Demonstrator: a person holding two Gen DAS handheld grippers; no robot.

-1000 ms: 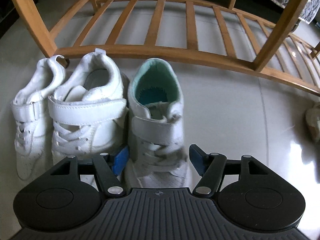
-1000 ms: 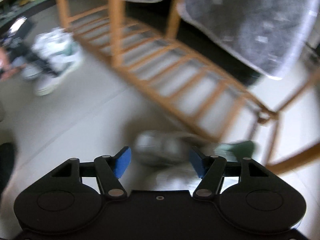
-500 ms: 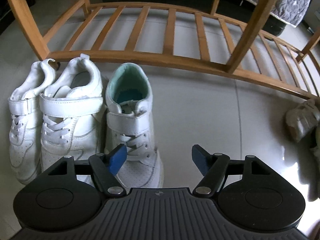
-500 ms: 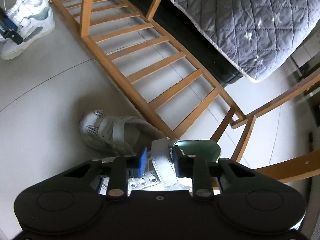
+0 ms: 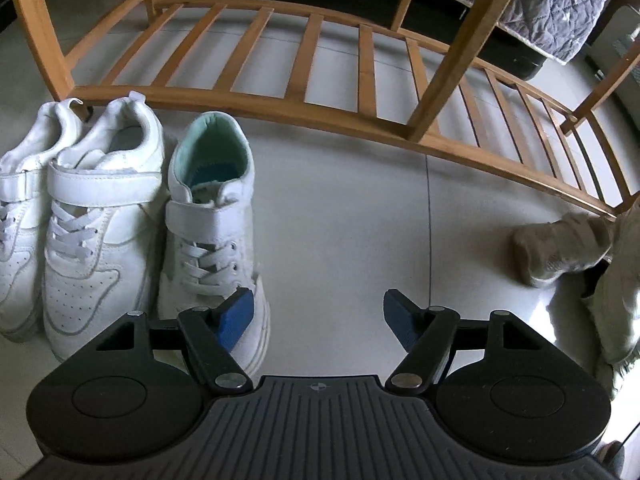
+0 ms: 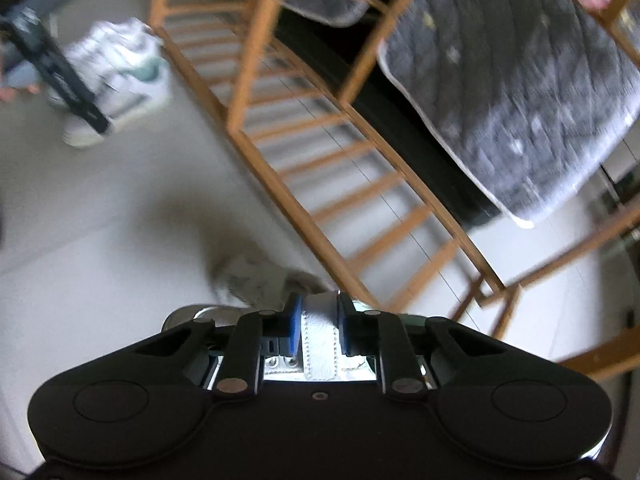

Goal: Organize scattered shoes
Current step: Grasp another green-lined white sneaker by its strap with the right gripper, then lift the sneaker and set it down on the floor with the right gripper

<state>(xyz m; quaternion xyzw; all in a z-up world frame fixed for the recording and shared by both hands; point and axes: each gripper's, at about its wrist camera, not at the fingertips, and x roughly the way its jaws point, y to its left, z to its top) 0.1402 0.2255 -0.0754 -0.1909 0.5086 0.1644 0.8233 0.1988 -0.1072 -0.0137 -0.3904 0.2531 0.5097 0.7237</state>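
Three white shoes stand in a row on the floor at the left: two all-white strap shoes (image 5: 92,216) and one with a mint lining (image 5: 212,220). My left gripper (image 5: 318,312) is open over bare floor just right of the mint-lined shoe, and its left finger overlaps that shoe's toe. My right gripper (image 6: 318,320) is shut on the white strap of a fourth shoe (image 6: 256,280), which hangs blurred below it. That shoe (image 5: 560,248) also shows blurred at the right edge of the left wrist view. The row of shoes (image 6: 120,76) lies far left in the right wrist view.
A low wooden slatted rack (image 5: 312,60) with upright posts runs behind the shoes, and the same rack (image 6: 320,152) crosses the right wrist view. A grey quilted blanket (image 6: 520,100) hangs over its upper level. Pale tiled floor (image 5: 340,220) lies between the row and the held shoe.
My right gripper closed on the fourth shoe's strap and lifted it, rolling as it went. My left gripper drew off to the right of the mint-lined shoe.
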